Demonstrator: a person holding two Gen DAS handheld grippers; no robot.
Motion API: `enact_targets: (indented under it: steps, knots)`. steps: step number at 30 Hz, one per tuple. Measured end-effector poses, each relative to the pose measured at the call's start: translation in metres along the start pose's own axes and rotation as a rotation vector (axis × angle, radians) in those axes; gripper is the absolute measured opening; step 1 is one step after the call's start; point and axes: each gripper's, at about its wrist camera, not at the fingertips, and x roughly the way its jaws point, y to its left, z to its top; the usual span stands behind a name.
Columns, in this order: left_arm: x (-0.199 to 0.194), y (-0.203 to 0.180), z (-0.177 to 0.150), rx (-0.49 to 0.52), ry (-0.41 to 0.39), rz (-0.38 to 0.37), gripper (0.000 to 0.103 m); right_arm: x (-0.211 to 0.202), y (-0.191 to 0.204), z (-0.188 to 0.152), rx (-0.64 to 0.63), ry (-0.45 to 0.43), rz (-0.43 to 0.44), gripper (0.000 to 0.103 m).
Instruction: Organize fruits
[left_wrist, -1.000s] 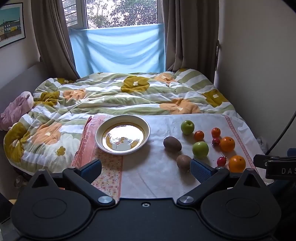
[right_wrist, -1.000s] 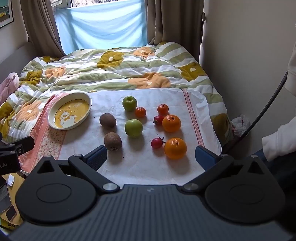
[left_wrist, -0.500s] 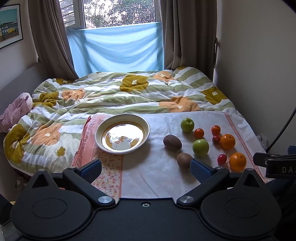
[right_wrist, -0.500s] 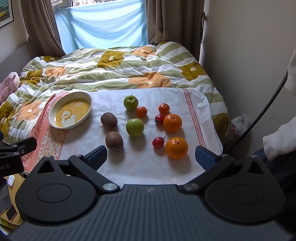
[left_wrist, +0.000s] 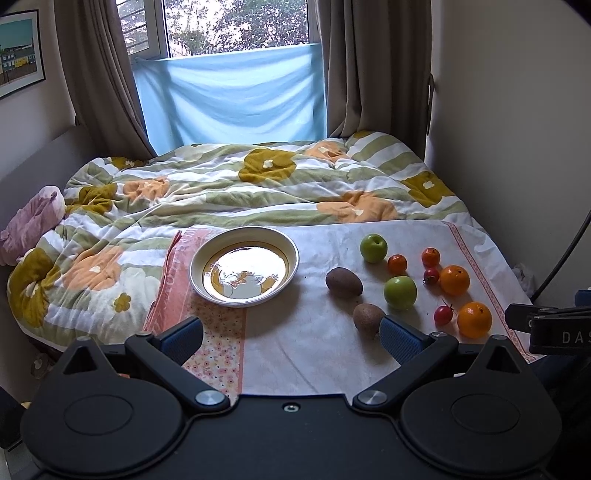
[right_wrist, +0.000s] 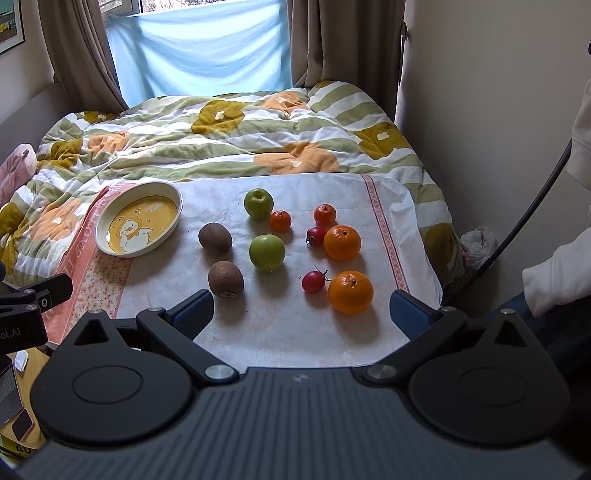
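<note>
Several fruits lie on a white cloth (right_wrist: 288, 325) on the bed: two green apples (right_wrist: 266, 252) (right_wrist: 258, 202), two kiwis (right_wrist: 225, 278) (right_wrist: 215, 237), two oranges (right_wrist: 350, 292) (right_wrist: 342, 242), small tangerines (right_wrist: 280, 220) and red cherry tomatoes (right_wrist: 313, 281). A white and yellow bowl (right_wrist: 110, 214) with a duck picture sits empty at the cloth's left. My left gripper (left_wrist: 291, 334) is open and empty, short of the bowl (left_wrist: 291, 247) and the near kiwi (left_wrist: 367, 318). My right gripper (right_wrist: 301, 314) is open and empty, short of the near orange and kiwi.
A flowered quilt (left_wrist: 221, 184) covers the bed behind the cloth. A pink plush (left_wrist: 29, 225) lies at the far left. A wall stands close on the right, with a black cable (right_wrist: 532, 206) and a person's white sleeve (right_wrist: 554, 273). Curtains hang at the back.
Both views have shifted slightly: the fruits and bowl sit a little lower and closer in frame. Both grippers stay open and empty. Nothing on the cloth has moved.
</note>
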Motion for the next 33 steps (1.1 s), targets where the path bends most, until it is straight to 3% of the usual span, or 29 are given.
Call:
enact_targets:
  steps: [33]
  knots:
    - [-0.0056,0.0021,0.0033,0.002,0.001,0.002,0.103,-0.0036,0.0021,0.0010,-0.019,-0.015,0.009,0.103]
